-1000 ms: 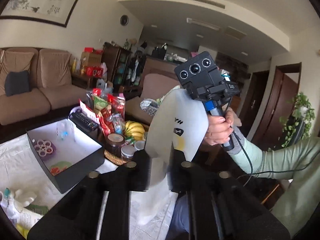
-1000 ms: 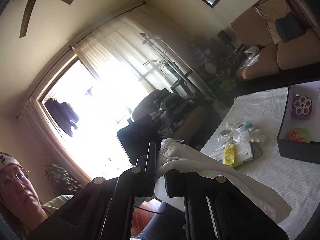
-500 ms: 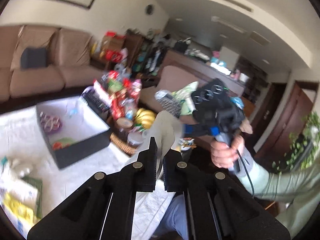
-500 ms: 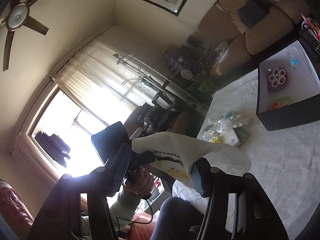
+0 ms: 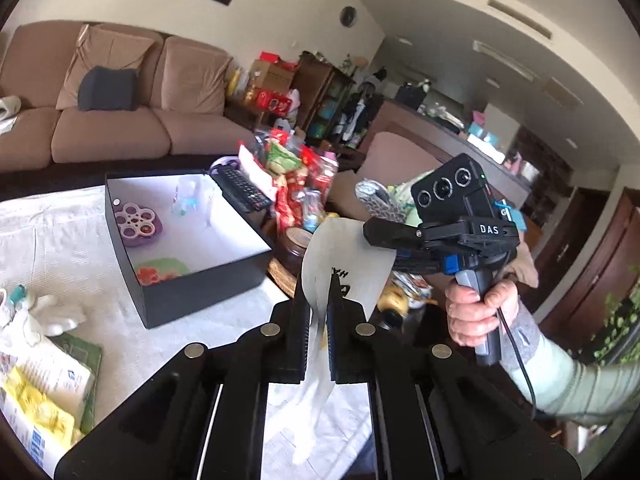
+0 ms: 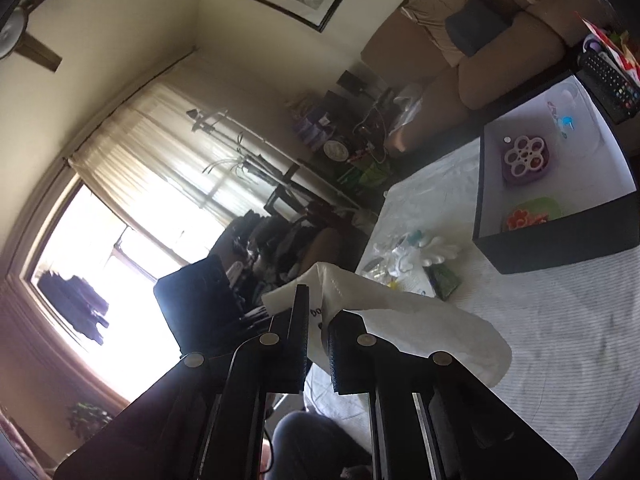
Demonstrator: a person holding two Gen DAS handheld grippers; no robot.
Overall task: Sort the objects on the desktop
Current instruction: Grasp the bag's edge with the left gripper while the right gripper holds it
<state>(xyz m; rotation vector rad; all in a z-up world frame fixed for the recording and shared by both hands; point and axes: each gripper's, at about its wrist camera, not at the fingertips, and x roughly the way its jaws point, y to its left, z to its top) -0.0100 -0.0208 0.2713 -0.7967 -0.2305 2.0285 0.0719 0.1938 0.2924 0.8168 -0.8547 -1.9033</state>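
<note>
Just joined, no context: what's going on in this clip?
A person is holding a white plastic bag between two handheld grippers above a cloth-covered table. The left gripper and right gripper are both shut on the bag. Nearby sits an open black box already holding a purple tray; loose packets remain on the table.

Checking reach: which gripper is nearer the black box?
Left, as far as these views show. The left gripper sits just beside the black box; the right gripper is beyond it. Both pinch the white bag.

My counter wears a white cloth; on it sit a black box, leaflets and a white glove.
</note>
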